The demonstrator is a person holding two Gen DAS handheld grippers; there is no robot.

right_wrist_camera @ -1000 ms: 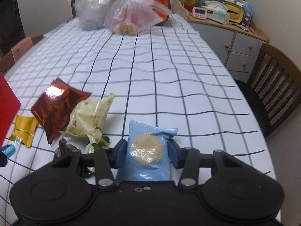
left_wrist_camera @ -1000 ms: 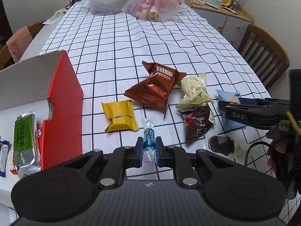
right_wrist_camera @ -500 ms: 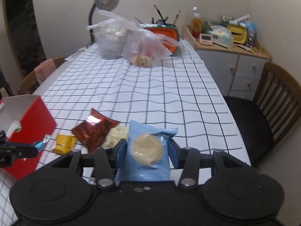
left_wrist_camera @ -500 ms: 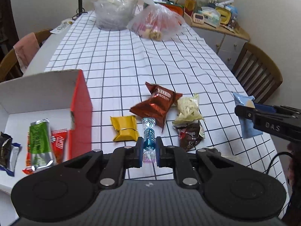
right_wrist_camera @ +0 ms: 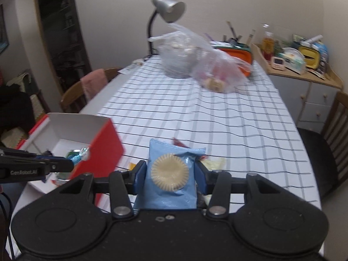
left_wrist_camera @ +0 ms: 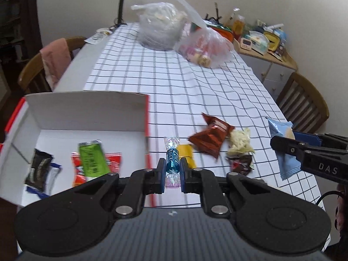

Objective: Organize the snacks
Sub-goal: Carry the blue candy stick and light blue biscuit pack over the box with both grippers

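Note:
My left gripper (left_wrist_camera: 171,169) is shut on a blue wrapped candy (left_wrist_camera: 172,159) and holds it in the air near the right wall of the red and white box (left_wrist_camera: 87,111). The box holds a green packet (left_wrist_camera: 92,159), a black packet (left_wrist_camera: 39,170) and a red packet (left_wrist_camera: 113,159). My right gripper (right_wrist_camera: 170,175) is shut on a light blue cookie packet (right_wrist_camera: 171,174), lifted above the table; it also shows in the left wrist view (left_wrist_camera: 285,150). On the cloth lie a brown packet (left_wrist_camera: 212,136), a yellow packet (left_wrist_camera: 187,152), a cream packet (left_wrist_camera: 240,142) and a dark packet (left_wrist_camera: 241,164).
Two clear plastic bags (left_wrist_camera: 161,30) (left_wrist_camera: 204,45) and a desk lamp (right_wrist_camera: 167,13) stand at the table's far end. Wooden chairs stand at the left (left_wrist_camera: 34,69) and right (left_wrist_camera: 304,104). A cluttered sideboard (right_wrist_camera: 304,65) is at the back right.
Both grippers have risen and swung left toward the box, each still holding its snack. The box's inside has come into view.

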